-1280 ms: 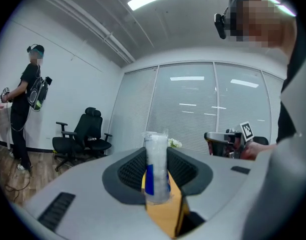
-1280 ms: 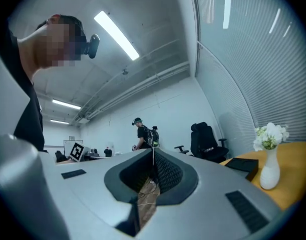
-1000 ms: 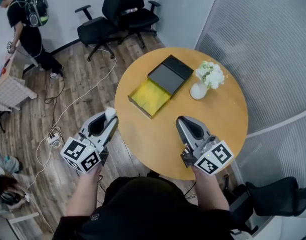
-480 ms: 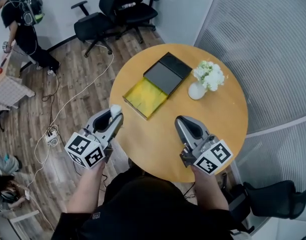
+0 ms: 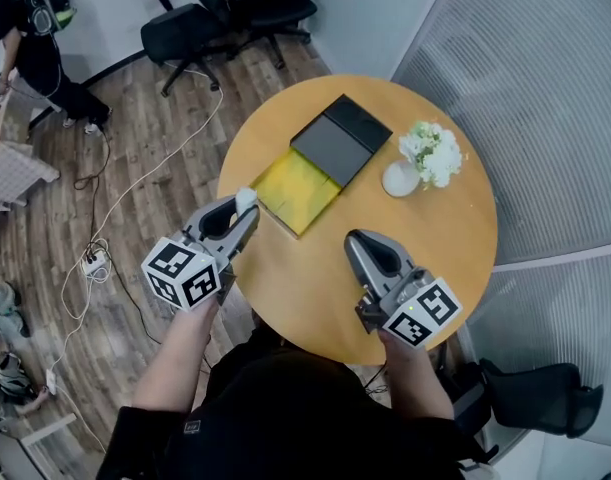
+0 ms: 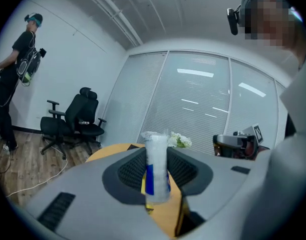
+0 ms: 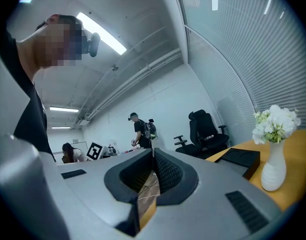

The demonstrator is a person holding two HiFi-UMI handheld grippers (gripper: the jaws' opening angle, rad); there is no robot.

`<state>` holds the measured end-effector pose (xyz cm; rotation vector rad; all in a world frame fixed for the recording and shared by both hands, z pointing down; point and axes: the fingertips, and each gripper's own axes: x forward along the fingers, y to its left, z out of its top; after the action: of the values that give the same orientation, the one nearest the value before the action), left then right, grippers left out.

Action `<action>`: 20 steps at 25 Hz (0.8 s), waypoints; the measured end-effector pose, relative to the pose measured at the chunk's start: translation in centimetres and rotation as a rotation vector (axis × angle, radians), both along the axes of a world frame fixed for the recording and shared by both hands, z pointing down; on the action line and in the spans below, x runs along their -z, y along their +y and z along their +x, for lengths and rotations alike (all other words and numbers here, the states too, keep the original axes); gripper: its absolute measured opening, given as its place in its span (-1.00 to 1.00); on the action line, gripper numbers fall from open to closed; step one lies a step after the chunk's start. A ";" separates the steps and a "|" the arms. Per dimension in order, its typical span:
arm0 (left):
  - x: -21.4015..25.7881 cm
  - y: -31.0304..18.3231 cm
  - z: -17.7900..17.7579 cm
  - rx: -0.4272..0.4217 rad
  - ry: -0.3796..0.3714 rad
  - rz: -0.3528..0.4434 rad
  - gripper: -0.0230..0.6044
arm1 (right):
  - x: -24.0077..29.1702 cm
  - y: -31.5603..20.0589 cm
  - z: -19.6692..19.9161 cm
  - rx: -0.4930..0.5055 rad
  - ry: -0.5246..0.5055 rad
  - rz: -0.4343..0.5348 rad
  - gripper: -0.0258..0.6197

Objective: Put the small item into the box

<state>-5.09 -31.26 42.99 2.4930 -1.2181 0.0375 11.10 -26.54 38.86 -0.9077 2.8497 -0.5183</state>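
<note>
The box [image 5: 295, 190] lies open on the round wooden table [image 5: 315, 278]; it is shallow with a yellow lining, and its black lid [image 5: 340, 143] rests against its far side. My left gripper [image 5: 245, 206] hangs over the table's left edge, just left of the box, shut on the small item [image 5: 246, 199]. In the left gripper view the small item [image 6: 156, 169] is a white packet with blue and yellow print, standing upright between the jaws. My right gripper [image 5: 357, 242] hovers over the table's near side, shut and with nothing in it [image 7: 153, 153].
A white vase with white flowers [image 5: 423, 158] stands right of the lid, and the same vase [image 7: 273, 171] shows in the right gripper view. Black office chairs [image 5: 225, 13] and a cable [image 5: 115, 208] on the wooden floor are beyond the table. A person [image 5: 30, 38] stands at far left.
My left gripper has carried the small item rightward, from beside the table to over its left edge near the box. The right gripper has barely moved.
</note>
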 end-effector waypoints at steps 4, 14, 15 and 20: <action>-2.4 -2.2 0.7 -0.022 -0.010 -0.050 -0.50 | -0.9 -1.1 -0.1 -0.014 0.008 -0.024 -0.80; -8.9 -7.3 4.3 -0.107 -0.034 -0.172 -0.50 | -3.9 -4.1 0.3 -0.062 0.016 -0.103 -0.80; -9.8 -7.9 4.8 -0.118 -0.048 -0.185 -0.50 | -4.1 -4.4 0.5 -0.067 0.018 -0.108 -0.80; -13.7 -10.2 7.7 -0.171 -0.060 -0.262 -0.50 | -5.6 -5.7 1.4 -0.096 0.024 -0.146 -0.80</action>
<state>2.60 -41.45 56.70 2.3705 -0.9502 0.2982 12.54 -32.22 44.48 -1.0747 2.8025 -0.7156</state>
